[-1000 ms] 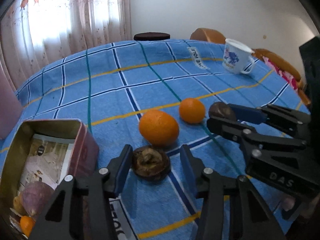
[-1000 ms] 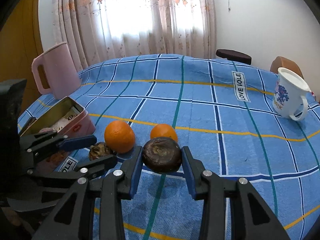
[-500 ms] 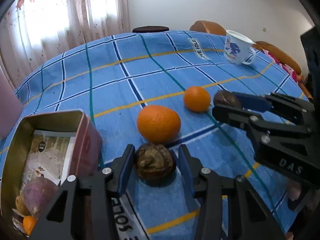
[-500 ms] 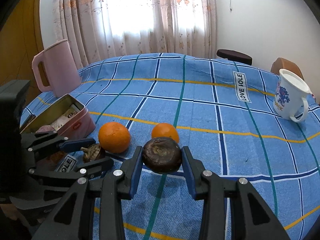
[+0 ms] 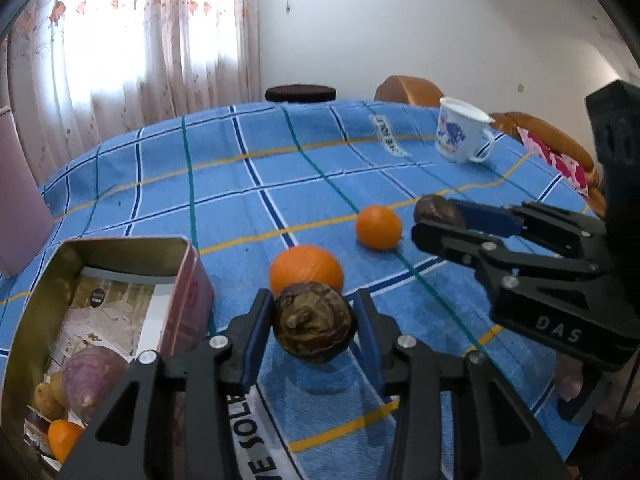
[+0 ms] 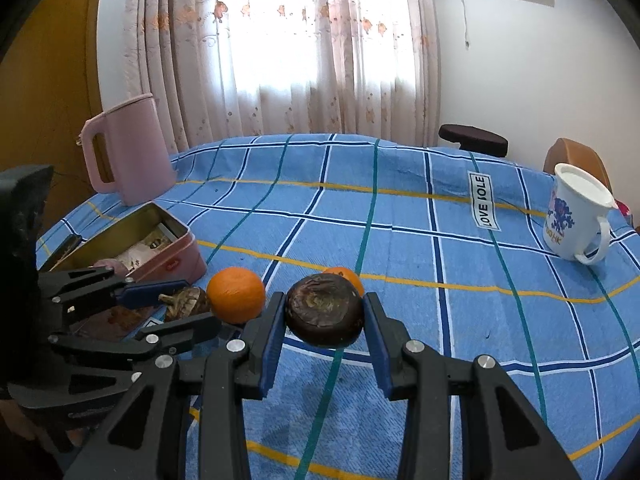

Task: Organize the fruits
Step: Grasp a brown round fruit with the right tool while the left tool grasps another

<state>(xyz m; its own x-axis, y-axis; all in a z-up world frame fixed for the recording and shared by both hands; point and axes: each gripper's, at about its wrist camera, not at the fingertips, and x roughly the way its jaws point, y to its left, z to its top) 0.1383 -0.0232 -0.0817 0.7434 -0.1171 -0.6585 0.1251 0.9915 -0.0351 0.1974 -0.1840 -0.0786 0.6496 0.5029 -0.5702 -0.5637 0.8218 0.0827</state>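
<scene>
Left wrist view: left gripper (image 5: 315, 322), jaws just closed in, pinches one shrivelled brown fruit (image 5: 315, 323) above the tablecloth (image 5: 240, 184). Tin (image 5: 192, 280), cut off at the frame's left edge: purple root, small orange, other pieces unclear. Two oranges (image 5: 306, 272) beyond.

Right wrist view: right gripper (image 6: 325, 312) clamps one dark brown fruit (image 6: 325, 309), hiding most of the smaller orange (image 6: 347, 276).

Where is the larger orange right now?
The larger orange sits on the blue tablecloth, just right of the open pink tin in the left wrist view. It is directly behind the dark fruit in the left gripper.
</scene>
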